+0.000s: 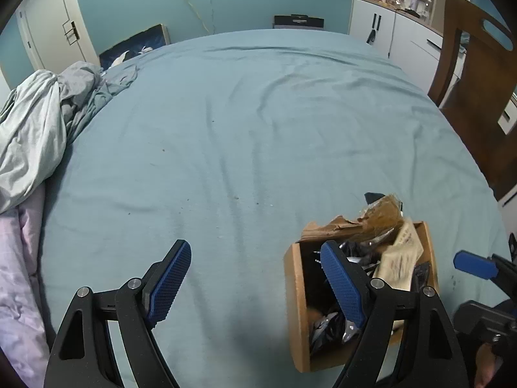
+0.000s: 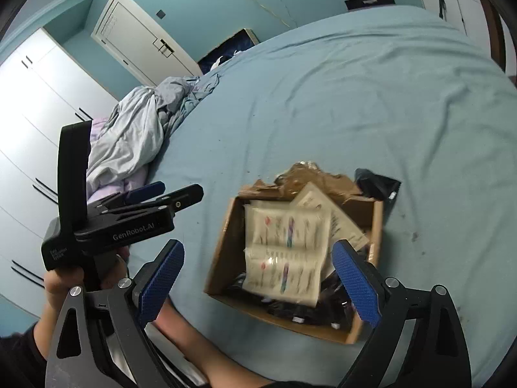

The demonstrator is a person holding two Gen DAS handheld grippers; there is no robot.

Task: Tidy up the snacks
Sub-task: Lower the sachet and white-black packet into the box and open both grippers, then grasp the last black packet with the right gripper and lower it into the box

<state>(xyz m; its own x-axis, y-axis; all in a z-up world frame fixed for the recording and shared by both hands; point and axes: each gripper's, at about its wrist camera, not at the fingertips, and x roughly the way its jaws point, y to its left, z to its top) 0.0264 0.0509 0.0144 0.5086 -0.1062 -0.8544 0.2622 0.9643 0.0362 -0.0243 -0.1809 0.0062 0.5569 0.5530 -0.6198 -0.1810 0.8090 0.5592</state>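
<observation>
An open cardboard box of snack packets sits on the blue bed sheet. A white printed packet, blurred, lies on top of the dark packets inside it. My right gripper hovers over the box, open, with the white packet showing between its pads but untouched. A black packet lies on the sheet just behind the box. In the left wrist view my left gripper is open over bare sheet, its right finger in front of the box. Brown torn flaps stick up at the box's far side.
Crumpled grey bedding and a pink quilt lie along the bed's left edge. A wooden chair stands at the right, with white cabinets behind. A hand holds the left gripper beside the box.
</observation>
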